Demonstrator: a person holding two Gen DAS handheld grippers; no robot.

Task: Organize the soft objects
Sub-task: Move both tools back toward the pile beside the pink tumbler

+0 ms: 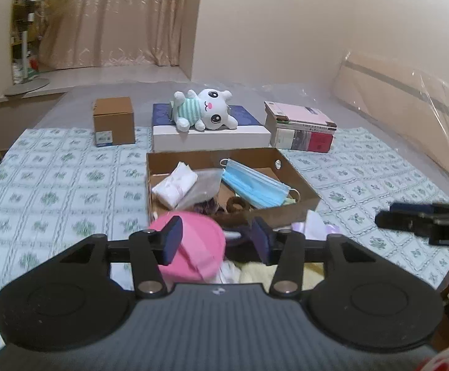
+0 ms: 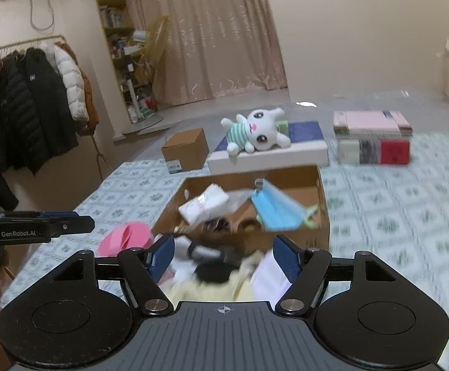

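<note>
An open cardboard tray (image 1: 304, 185) (image 2: 323, 216) sits on the patterned bed cover. It holds a blue face mask (image 1: 255, 184) (image 2: 277, 210), a white folded pack (image 1: 176, 185) (image 2: 204, 205), a clear bag and brown hair ties. In front of it lies a pile: a pink cap (image 1: 193, 250) (image 2: 125, 238), yellow cloth (image 1: 255, 273) (image 2: 205, 289), a black item (image 2: 213, 270). My left gripper (image 1: 216, 241) is open, hovering over the pink cap. My right gripper (image 2: 222, 258) is open over the pile. A white plush bunny (image 1: 204, 109) (image 2: 255, 131) lies on a white box.
A small brown box (image 1: 113, 121) (image 2: 185, 150) stands at the back left. A white-and-blue box (image 1: 212, 137) (image 2: 267, 154) carries the bunny. A stack of books (image 1: 301, 126) (image 2: 373, 137) is at the back right. Coats hang on a rack (image 2: 32, 92) left.
</note>
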